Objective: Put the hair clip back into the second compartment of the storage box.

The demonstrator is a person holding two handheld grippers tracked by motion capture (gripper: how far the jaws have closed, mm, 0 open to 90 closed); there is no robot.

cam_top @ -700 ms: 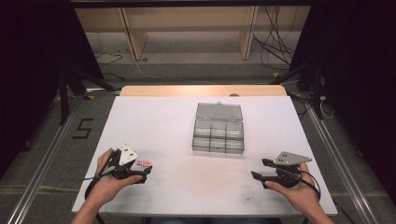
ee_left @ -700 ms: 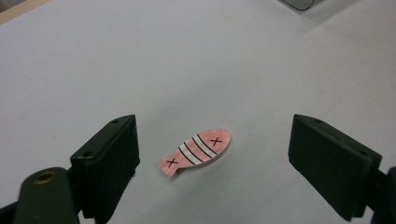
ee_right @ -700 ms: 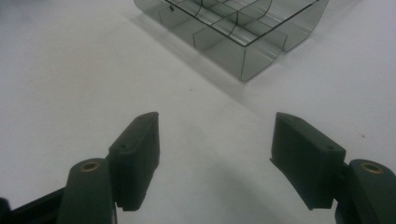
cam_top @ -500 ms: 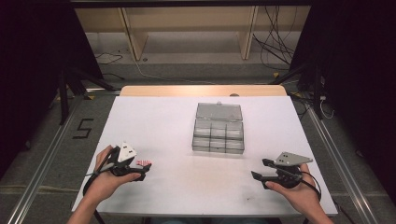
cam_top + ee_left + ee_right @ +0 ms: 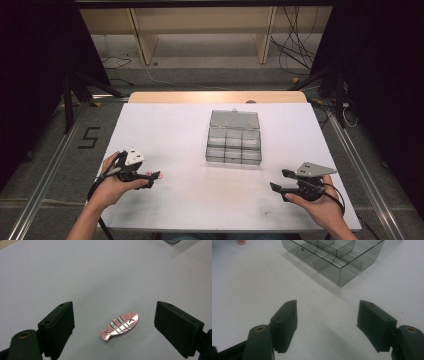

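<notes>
A small pink fish-shaped piece (image 5: 120,326) with silver stripes lies flat on the white table (image 5: 175,130). My left gripper (image 5: 113,315) is open, and the fish lies between its jaws without touching either. In the high view the fish (image 5: 158,175) is just past the tip of the left gripper (image 5: 151,179), near the table's front left. My right gripper (image 5: 279,180) is open and empty at the front right, pointing toward the box. A clear plastic compartment box (image 5: 234,142) with its lid open stands mid-table, and its near corner (image 5: 342,270) lies ahead of the right gripper (image 5: 327,315).
The box compartments look empty. The pink fish (image 5: 241,242) appears far off at the top left of the right gripper view. A wooden strip (image 5: 215,97) borders the table's far edge. Cables and stands lie on the floor around it.
My left hand has shifted slightly left and back; the fish stays on the table by its jaws. The right hand has not moved.
</notes>
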